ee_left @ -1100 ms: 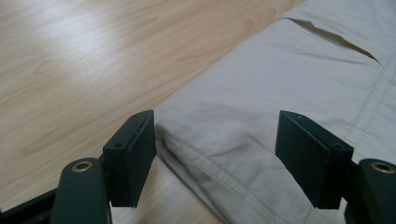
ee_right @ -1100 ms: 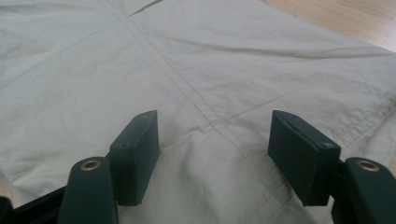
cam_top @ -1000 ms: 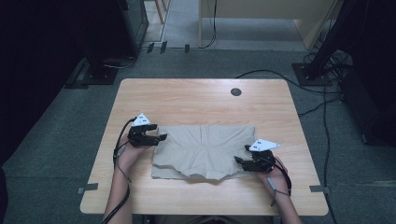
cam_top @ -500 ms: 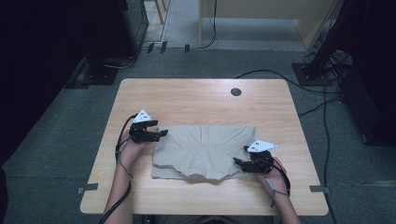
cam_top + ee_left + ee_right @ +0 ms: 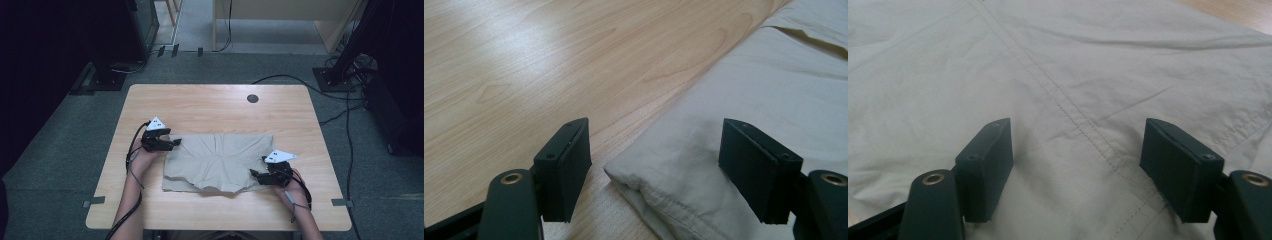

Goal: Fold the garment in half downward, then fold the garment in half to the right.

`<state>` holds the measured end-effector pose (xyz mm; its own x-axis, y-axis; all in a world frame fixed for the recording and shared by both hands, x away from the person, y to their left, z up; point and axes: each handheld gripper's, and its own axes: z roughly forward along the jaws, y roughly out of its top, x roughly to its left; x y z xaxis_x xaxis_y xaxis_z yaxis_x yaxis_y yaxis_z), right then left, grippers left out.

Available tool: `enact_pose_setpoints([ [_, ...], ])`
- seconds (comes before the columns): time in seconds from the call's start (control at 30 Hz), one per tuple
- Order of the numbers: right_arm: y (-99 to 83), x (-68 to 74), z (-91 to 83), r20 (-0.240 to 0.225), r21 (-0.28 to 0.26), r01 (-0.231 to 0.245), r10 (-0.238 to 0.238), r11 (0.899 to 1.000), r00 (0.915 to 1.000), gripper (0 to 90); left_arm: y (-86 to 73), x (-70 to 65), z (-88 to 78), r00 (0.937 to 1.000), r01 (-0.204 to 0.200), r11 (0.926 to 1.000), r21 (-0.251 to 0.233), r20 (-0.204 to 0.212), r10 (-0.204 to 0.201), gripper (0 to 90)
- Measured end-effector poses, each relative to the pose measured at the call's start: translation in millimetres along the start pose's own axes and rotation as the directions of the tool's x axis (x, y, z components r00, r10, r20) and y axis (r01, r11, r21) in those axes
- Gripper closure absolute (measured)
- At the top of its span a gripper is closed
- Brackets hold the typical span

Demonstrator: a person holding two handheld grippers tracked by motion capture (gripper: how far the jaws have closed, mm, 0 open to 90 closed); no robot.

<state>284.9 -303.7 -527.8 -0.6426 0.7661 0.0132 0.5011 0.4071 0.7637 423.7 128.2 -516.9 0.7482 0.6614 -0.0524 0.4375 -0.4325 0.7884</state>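
The beige garment (image 5: 217,161) lies spread flat toward the near edge of the table (image 5: 210,107). Left gripper (image 5: 172,144) sits at its far left corner, jaws spread, clamping nothing. Right gripper (image 5: 255,175), at the near right corner, has just been opening its jaws, fabric lying loose between them.

You are working in what looks like a lab or recording room rather than a home. Your light wooden desk (image 5: 220,107) stands alone on grey carpet (image 5: 65,150), with a round cable port (image 5: 252,98) near its far edge. Black cables (image 5: 300,82) run across the floor past the desk's far right corner, dark equipment stands (image 5: 107,75) sit beyond the far left corner, and tape marks (image 5: 93,201) flank the near corners.
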Motion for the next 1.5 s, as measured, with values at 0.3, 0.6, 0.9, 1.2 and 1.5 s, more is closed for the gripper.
enact_pose_setpoints([
  [0.3, 0.4, 1.3, 0.7, 0.004, 0.003, -0.004, 0.004, 1.0, 1.0, 26.2, -0.5, 2.5, 1.7, 0.9998, -0.007, 0.9998, 0.02, -0.018, 0.008, 29.0],
  [0.6, 1.0, 3.7, 1.9, 0.004, 0.01, -0.006, 0.006, 1.0, 1.0, 21.0, 0.4, 2.9, 4.3, 0.9993, 0.003, 0.9989, 0.046, -0.036, -0.001, 29.1],
  [0.9, 1.4, 5.6, 2.0, 0.035, 0.002, -0.028, 0.028, 1.0, 0.999, 26.3, 0.5, 0.5, 4.9, 0.9987, -0.016, 0.9986, 0.05, -0.047, 0.018, 29.2],
  [1.2, 4.0, 13.2, -5.0, 0.06, -0.048, -0.037, 0.04, 0.998, 0.9974, 33.5, -0.7, 1.0, 2.4, 0.9998, -0.011, 0.9995, 0.031, -0.018, 0.011, 32.3],
  [1.5, 9.6, 21.2, -4.9, 0.057, -0.036, -0.067, 0.069, 0.997, 0.996, 35.3, -1.8, 3.1, -0.2, 0.9997, 0.012, 0.9999, 0.008, -0.023, -0.012, 31.0],
])
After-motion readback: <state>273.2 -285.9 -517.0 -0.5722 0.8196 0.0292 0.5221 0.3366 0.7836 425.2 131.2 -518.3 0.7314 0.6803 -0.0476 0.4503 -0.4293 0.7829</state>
